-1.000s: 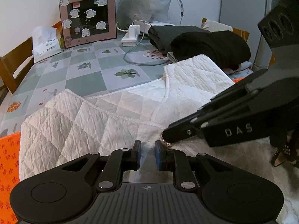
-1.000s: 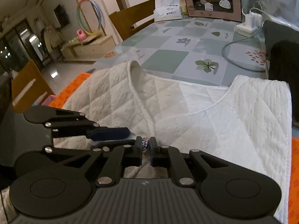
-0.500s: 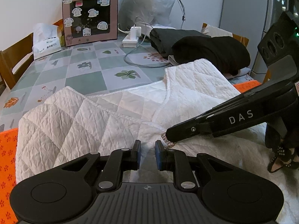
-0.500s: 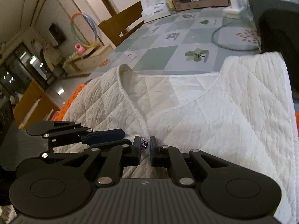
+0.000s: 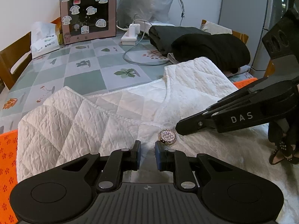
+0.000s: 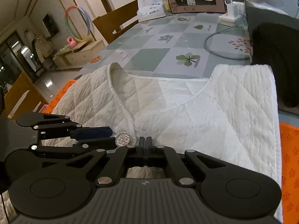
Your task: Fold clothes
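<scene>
Quilted white jacket (image 5: 115, 115) lies spread front-up across an orange mat (image 5: 7, 149) at the near edge of a table with a leaf-print checked cloth (image 5: 84, 78), neckline toward the far side, with one rhinestone button (image 5: 167, 136) showing at its front edge. The left gripper (image 5: 147, 154) hovers low over the fabric just short of that button, its blue-padded fingers spread with white quilting visible between them. The right gripper (image 6: 146, 145), lettered "DAS" on its side in the left wrist view, has its fingers pressed together, tips just right of the button (whether any cloth is caught cannot be told). Beyond the jacket sit folded black garments (image 5: 205, 44), a white power strip (image 5: 129, 37) with one charger plugged in, a sticker-covered pink box (image 5: 87, 13) and a pack of tissues (image 5: 44, 37) printed with Chinese characters.
</scene>
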The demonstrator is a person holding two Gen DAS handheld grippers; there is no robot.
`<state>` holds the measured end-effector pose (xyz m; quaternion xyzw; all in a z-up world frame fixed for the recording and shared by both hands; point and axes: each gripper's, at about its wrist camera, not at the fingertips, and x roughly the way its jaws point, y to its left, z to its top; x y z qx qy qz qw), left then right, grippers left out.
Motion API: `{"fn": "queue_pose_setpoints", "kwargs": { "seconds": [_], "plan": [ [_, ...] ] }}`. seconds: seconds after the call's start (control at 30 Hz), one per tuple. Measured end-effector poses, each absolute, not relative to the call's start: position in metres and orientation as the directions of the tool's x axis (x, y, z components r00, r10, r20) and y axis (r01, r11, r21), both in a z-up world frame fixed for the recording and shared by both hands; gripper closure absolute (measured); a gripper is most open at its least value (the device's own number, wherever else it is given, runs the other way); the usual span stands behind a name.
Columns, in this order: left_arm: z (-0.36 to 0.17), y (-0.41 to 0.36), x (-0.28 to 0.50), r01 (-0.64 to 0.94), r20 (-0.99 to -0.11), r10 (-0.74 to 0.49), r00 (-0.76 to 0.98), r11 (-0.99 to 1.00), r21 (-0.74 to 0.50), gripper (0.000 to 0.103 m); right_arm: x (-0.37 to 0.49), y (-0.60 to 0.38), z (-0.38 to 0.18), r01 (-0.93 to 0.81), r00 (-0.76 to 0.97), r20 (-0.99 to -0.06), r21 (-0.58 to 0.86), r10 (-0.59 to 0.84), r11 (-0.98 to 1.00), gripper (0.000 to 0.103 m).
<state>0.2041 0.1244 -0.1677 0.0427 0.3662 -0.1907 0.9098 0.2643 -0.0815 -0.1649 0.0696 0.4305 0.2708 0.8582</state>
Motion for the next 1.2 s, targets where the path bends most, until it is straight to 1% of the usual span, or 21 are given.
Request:
{"fn": "queue_pose_setpoints", "kwargs": {
  "seconds": [0.07, 0.23, 0.37, 0.4, 0.43, 0.47, 0.5, 0.57, 0.67, 0.73, 0.77, 0.8, 0.93, 1.0, 1.07, 1.2],
  "plan": [
    [-0.168, 0.125, 0.206, 0.374, -0.680, -0.320, 0.660, 0.924, -0.072, 0.083, 0.262, -0.080, -0.161, -0.423, 0.483, -0.689, 0.356, 0.540, 0.833, 0.099],
    [-0.170, 0.126, 0.214, 0.351, -0.669, -0.322, 0.670, 0.931, -0.097, 0.082, 0.259, -0.076, -0.160, -0.452, 0.468, -0.702, 0.332, 0.537, 0.828, 0.099],
    [-0.168, 0.127, 0.219, 0.329, -0.662, -0.311, 0.682, 0.939, -0.102, 0.082, 0.252, -0.079, -0.153, -0.457, 0.471, -0.713, 0.306, 0.519, 0.835, 0.095],
    [-0.165, 0.127, 0.219, 0.323, -0.663, -0.305, 0.683, 0.941, -0.100, 0.080, 0.250, -0.080, -0.151, -0.460, 0.472, -0.716, 0.298, 0.514, 0.837, 0.091],
    [-0.163, 0.127, 0.218, 0.318, -0.664, -0.299, 0.685, 0.943, -0.097, 0.073, 0.246, -0.082, -0.148, -0.462, 0.474, -0.718, 0.290, 0.509, 0.838, 0.087],
    [-0.158, 0.129, 0.213, 0.314, -0.659, -0.291, 0.694, 0.946, -0.088, 0.066, 0.241, -0.085, -0.143, -0.464, 0.478, -0.718, 0.284, 0.506, 0.839, 0.080],
    [-0.152, 0.132, 0.207, 0.309, -0.654, -0.284, 0.702, 0.948, -0.079, 0.064, 0.236, -0.089, -0.138, -0.466, 0.482, -0.717, 0.278, 0.504, 0.840, 0.076],
    [-0.140, 0.141, 0.191, 0.292, -0.646, -0.272, 0.713, 0.953, -0.079, 0.057, 0.223, -0.097, -0.128, -0.467, 0.489, -0.717, 0.267, 0.497, 0.843, 0.073],
    [-0.122, 0.157, 0.164, 0.257, -0.644, -0.247, 0.724, 0.963, -0.081, 0.054, 0.198, -0.113, -0.115, -0.460, 0.499, -0.719, 0.254, 0.484, 0.851, 0.065],
    [-0.113, 0.168, 0.142, 0.217, -0.650, -0.213, 0.730, 0.973, -0.074, 0.047, 0.181, -0.124, -0.110, -0.453, 0.501, -0.724, 0.248, 0.475, 0.856, 0.060],
    [-0.109, 0.174, 0.130, 0.195, -0.653, -0.193, 0.732, 0.978, -0.070, 0.046, 0.172, -0.130, -0.108, -0.448, 0.502, -0.727, 0.246, 0.469, 0.860, 0.057],
    [-0.106, 0.179, 0.118, 0.175, -0.657, -0.176, 0.733, 0.982, -0.068, 0.046, 0.161, -0.137, -0.107, -0.441, 0.502, -0.731, 0.244, 0.463, 0.864, 0.054],
    [-0.097, 0.199, 0.069, 0.083, -0.684, -0.107, 0.722, 0.994, -0.068, 0.045, 0.121, -0.164, -0.108, -0.400, 0.501, -0.753, 0.236, 0.427, 0.885, 0.049],
    [-0.095, 0.208, 0.042, 0.034, -0.700, -0.068, 0.710, 0.997, -0.063, 0.045, 0.100, -0.177, -0.111, -0.374, 0.493, -0.767, 0.239, 0.411, 0.896, 0.044],
    [-0.095, 0.217, 0.015, -0.001, -0.713, -0.041, 0.700, 0.998, -0.058, 0.044, 0.081, -0.188, -0.115, -0.351, 0.484, -0.780, 0.242, 0.396, 0.905, 0.042],
    [-0.099, 0.233, -0.035, -0.047, -0.741, -0.018, 0.672, 0.997, -0.067, 0.044, 0.036, -0.204, -0.120, -0.303, 0.474, -0.804, 0.234, 0.359, 0.924, 0.042]
  ]
}}
